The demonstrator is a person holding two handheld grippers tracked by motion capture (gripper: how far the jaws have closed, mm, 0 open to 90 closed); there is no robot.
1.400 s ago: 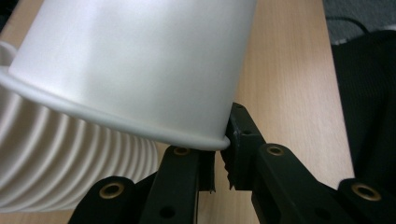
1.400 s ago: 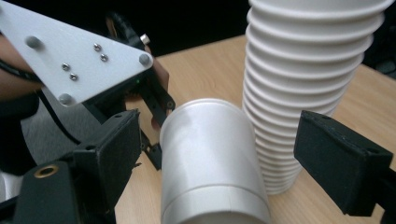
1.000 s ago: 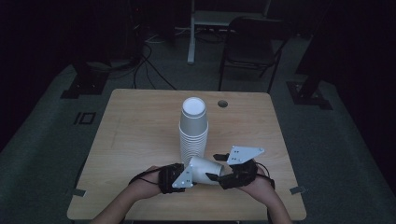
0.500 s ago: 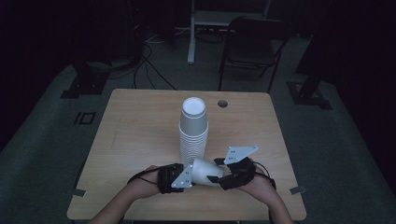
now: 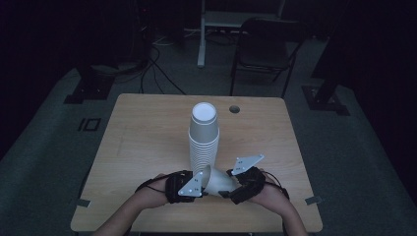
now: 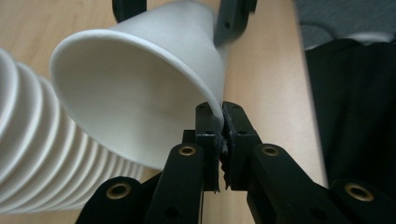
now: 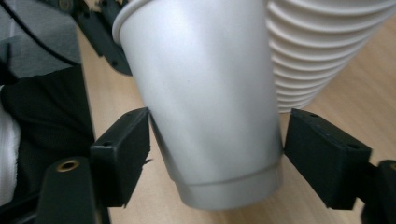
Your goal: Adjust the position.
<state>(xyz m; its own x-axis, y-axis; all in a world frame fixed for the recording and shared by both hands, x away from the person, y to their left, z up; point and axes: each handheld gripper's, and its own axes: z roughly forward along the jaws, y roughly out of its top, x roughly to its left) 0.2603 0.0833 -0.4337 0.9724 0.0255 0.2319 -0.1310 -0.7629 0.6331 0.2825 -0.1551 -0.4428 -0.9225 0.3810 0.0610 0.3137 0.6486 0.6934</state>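
Single white paper cup point(image 5: 218, 181) lying nearly on its side in the lower middle of the high view, just above the wooden surface point(image 5: 147, 137), held between both tongs. Long axis roughly level, running left to right in that frame: open mouth toward the left tongs point(image 5: 200, 187), closed base toward the right tongs point(image 5: 232, 189). Left tongs point(image 6: 222, 122) pinched tight on the cup's rim, one jaw inside the mouth and one outside, at the lower centre of the left gripper view. Right tongs point(image 7: 215, 140) spread around the cup's lower wall near the base, jaws at or just beside either flank; firm contact not clear, so likely closing in for a hold rather than clamped. Tall stack of nested cups point(image 5: 203, 137) standing upside down just behind, in the centre of the high view, very close to the held cup. Both hands about equally near. No brand, label or readable writing anywhere on cup, stack or surface.
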